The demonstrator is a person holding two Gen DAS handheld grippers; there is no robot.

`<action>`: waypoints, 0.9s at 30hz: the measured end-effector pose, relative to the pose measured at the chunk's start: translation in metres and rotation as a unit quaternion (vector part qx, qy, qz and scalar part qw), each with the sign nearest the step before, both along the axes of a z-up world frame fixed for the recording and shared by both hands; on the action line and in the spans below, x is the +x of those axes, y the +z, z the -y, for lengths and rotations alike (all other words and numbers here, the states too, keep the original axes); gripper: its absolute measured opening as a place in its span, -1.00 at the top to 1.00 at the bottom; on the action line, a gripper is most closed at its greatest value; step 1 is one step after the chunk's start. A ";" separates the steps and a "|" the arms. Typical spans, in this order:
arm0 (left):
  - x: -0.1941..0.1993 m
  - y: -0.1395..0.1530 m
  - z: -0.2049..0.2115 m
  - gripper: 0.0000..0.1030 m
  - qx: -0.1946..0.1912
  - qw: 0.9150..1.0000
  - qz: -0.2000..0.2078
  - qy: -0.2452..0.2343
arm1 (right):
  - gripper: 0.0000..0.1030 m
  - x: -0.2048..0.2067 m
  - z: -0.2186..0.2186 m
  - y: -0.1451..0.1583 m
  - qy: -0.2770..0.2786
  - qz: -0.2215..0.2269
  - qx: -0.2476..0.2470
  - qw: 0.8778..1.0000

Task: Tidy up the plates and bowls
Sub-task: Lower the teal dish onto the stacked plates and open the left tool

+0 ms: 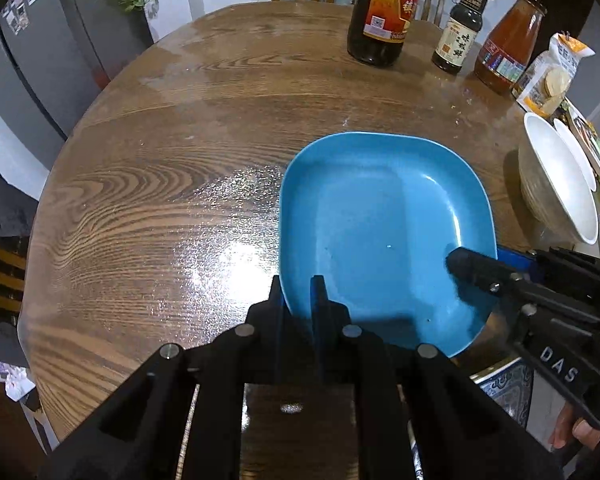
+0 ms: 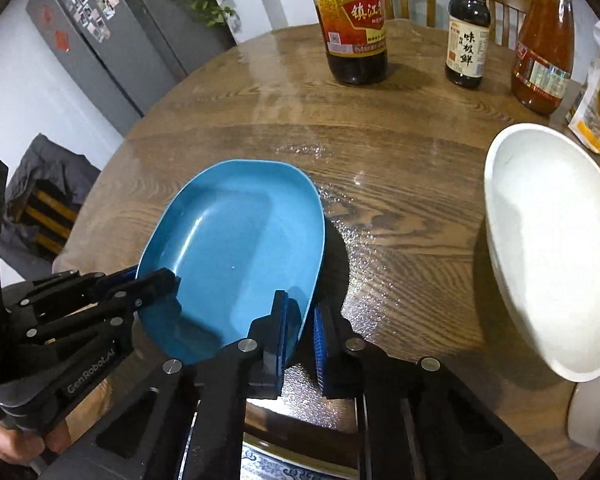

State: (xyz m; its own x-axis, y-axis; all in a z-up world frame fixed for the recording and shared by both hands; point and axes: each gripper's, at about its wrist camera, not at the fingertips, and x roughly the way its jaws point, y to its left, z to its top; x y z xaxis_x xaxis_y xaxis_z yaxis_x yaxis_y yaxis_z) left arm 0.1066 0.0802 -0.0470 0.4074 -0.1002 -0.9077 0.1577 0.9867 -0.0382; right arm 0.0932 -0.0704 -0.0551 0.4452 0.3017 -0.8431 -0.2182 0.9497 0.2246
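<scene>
A blue rounded-square plate (image 1: 380, 220) (image 2: 236, 240) is over the round wooden table (image 1: 160, 200), tilted, with a dark shadow under its right side in the right wrist view. My left gripper (image 1: 298, 292) is shut on the plate's near-left rim, one finger inside the plate and one outside. My right gripper (image 2: 302, 312) is shut on the rim at the opposite near corner. Each gripper also shows in the other's view: the right gripper (image 1: 480, 260) at the plate's right edge, the left gripper (image 2: 152, 278) at its left edge.
A large white bowl (image 1: 556, 184) (image 2: 552, 240) stands to the right with another white dish (image 1: 576, 148) behind it. At the back are a vinegar bottle (image 1: 380, 20), a soy bottle (image 1: 458, 36), a red sauce jar (image 1: 508, 48) and a cracker pack (image 1: 548, 80). A blue-and-white patterned plate (image 2: 268, 464) lies below the table's near edge.
</scene>
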 end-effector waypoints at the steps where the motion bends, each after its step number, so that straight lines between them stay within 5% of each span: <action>1: 0.000 0.001 0.000 0.79 -0.004 1.000 0.002 0.004 | 0.73 -0.001 0.001 0.003 0.000 0.003 0.000 1.000; 14: -0.024 0.043 0.013 0.78 0.008 0.998 0.066 0.002 | 0.73 -0.035 0.020 0.046 -0.007 0.040 0.041 0.998; 27: -0.072 0.061 0.037 0.77 0.003 0.996 0.083 -0.006 | 0.73 -0.089 0.049 0.058 -0.006 0.050 0.055 0.997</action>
State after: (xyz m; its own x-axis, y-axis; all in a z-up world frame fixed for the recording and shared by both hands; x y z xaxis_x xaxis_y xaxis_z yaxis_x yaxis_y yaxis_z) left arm 0.0345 0.0429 0.0143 0.5515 -0.1015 -0.8280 0.1737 0.9848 -0.0050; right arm 0.0044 -0.1198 0.0033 0.5297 0.3844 -0.7561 -0.2330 0.9231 0.3060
